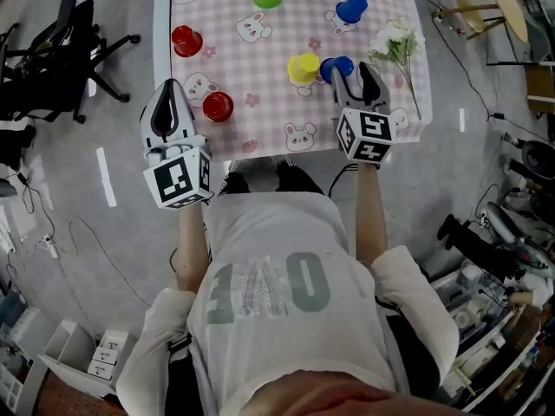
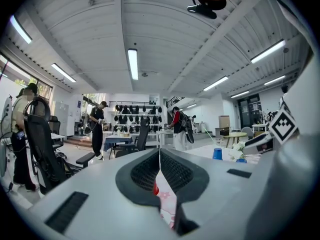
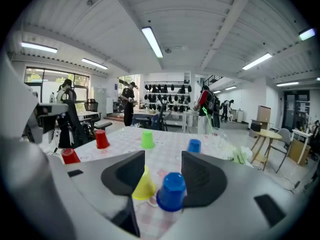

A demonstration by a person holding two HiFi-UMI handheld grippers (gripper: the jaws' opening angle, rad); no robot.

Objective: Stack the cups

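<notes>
Right tool (image 1: 351, 72): released; its jaws are standing apart on either side of the near blue cup (image 3: 171, 190) without pressing on it, and I judge it is lining up for a grasp.
Near blue cup: it is sitting on the bench (image 1: 260, 102) just right of the yellow cup (image 1: 303, 68) in the head view, close beside it.
Cup axis: it is standing upright, mouth facing down onto the cloth and closed base pointing up, which probably suits dropping one cup over another.
Left tool (image 1: 171, 87): clenched on nothing; it is hanging at the bench edge well left of the yellow cup, likely keeping clear.
Red cup (image 1: 218, 107): it is standing mouth-down between the left tool and the yellow cup.
</notes>
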